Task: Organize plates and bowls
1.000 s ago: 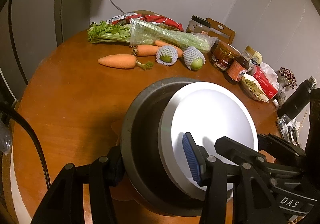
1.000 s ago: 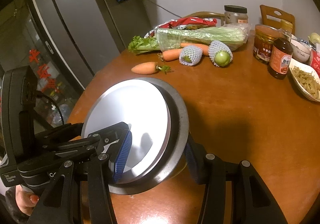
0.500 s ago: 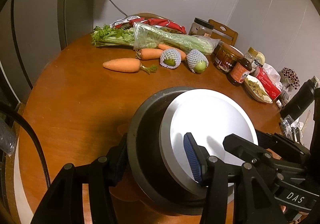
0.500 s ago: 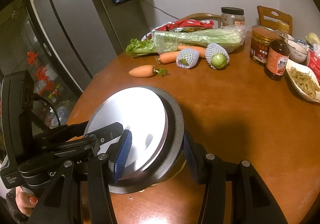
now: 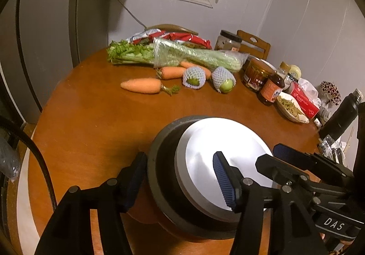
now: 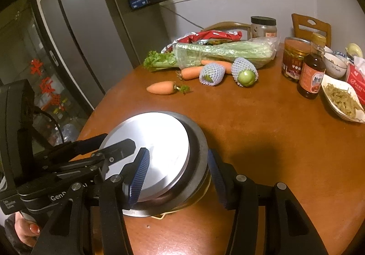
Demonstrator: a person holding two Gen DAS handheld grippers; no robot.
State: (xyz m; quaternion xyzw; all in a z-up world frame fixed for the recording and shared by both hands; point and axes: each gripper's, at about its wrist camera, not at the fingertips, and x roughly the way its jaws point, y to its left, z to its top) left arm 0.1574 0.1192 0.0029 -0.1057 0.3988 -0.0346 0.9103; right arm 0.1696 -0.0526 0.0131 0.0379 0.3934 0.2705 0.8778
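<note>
A dark metal bowl (image 5: 164, 177) holds a white plate (image 5: 219, 147) that lies tilted inside it. The stack sits at the near edge of the round wooden table (image 5: 91, 122). My left gripper (image 5: 180, 177) straddles the bowl's left rim, one finger outside the wall and one over the plate. My right gripper (image 6: 178, 173) straddles the bowl (image 6: 198, 152) at its right rim, with the plate (image 6: 159, 141) under its left finger. Both grippers' jaws stand wide and I cannot see that they press on the rim.
Carrots (image 5: 142, 85), bagged celery (image 5: 182, 56) and two net-wrapped green fruits (image 5: 223, 79) lie at the table's far side. Jars (image 5: 256, 73), a sauce bottle (image 5: 272, 89), a dish of food (image 5: 292, 110) and a tissue box stand at the right. A fridge (image 6: 86, 38) stands on the left.
Both views have pulled back and risen slightly. The bowl and plate appear lower and nearer the table top; more of the table shows.
</note>
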